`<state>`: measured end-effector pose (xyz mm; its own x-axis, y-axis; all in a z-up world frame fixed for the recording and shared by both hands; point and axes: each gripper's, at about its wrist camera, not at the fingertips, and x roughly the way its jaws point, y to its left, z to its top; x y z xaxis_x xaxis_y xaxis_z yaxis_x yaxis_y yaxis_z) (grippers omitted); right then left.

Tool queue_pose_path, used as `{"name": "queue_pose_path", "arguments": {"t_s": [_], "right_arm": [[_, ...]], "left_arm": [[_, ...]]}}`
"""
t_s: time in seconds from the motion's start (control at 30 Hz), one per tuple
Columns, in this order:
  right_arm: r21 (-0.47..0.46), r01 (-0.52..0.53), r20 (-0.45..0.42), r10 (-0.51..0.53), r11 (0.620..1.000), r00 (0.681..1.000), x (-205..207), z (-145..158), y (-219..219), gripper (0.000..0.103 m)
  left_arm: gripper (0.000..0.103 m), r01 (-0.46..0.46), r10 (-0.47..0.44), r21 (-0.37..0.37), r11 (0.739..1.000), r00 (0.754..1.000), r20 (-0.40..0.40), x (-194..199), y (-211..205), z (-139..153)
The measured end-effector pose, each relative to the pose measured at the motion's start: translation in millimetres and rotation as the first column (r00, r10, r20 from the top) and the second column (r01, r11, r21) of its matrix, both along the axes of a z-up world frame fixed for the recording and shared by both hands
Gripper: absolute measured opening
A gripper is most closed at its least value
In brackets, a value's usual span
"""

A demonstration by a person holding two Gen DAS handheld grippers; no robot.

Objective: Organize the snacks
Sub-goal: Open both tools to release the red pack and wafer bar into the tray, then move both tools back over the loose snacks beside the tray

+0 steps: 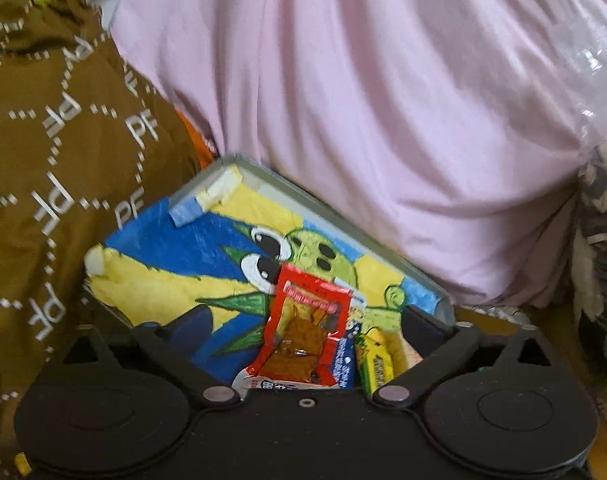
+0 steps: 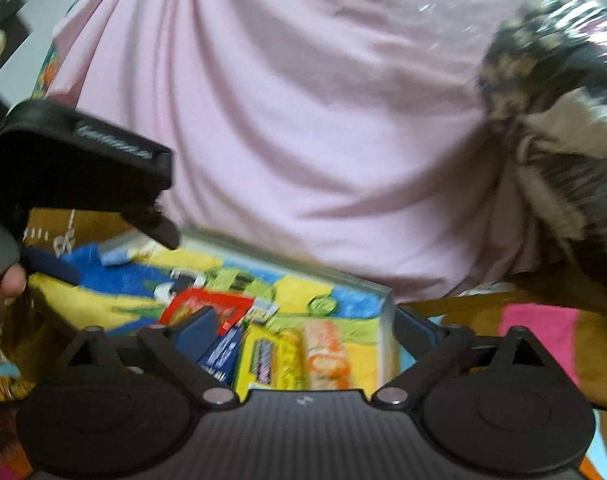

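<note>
A pink sheet [image 1: 383,112] fills most of both views, falling in soft folds behind the work area. To the left lies brown cloth [image 1: 55,168] printed with white letters and dotted lines. At the right, clear plastic [image 1: 595,64] glints over a dark patterned fabric [image 2: 551,80]. A bright pink patch [image 2: 539,328] shows low right. The light is even and dim.

Left tongs [image 1: 291,332] and right tongs [image 2: 307,332] gape wide, gripping nothing.

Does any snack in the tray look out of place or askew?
Yes. The red packet lies tilted on top of the blue packet, not flat beside it. The yellow pack and orange pack lie side by side in the tray.
</note>
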<state>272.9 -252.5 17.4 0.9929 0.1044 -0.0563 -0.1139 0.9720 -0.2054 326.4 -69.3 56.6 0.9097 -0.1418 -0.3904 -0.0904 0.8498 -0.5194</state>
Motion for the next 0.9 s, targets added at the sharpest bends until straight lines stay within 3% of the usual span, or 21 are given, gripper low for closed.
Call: {"name": "queue_pose_path", "arguments": {"t_s": [0.2, 0.43, 0.67, 0.9], "right_arm": [[0.029, 0.001, 0.062, -0.003, 1.000, 0.998, -35, 16, -7, 0.103], [0.083, -0.025, 0.026, 0.023, 0.996, 0.999, -74, 26, -11, 0.103], [0.139, -0.081, -0.040, 0.087, 0.987, 0.995, -119, 17, -14, 0.103], [0.117, -0.125, -0.091, 0.136, 0.985, 0.986, -160, 3, -7, 0.103]], "left_arm": [[0.102, 0.005, -0.006, 0.024, 1.000, 0.999, 0.045, -36, 1, 20], [0.102, 0.009, -0.023, 0.145, 0.989, 0.995, 0.101, -87, 1, 33], [0.102, 0.004, -0.027, 0.230, 0.973, 0.995, 0.097, -138, 9, 28], [0.102, 0.005, -0.024, 0.275, 0.961, 0.998, 0.066, -181, 24, 10]]}}
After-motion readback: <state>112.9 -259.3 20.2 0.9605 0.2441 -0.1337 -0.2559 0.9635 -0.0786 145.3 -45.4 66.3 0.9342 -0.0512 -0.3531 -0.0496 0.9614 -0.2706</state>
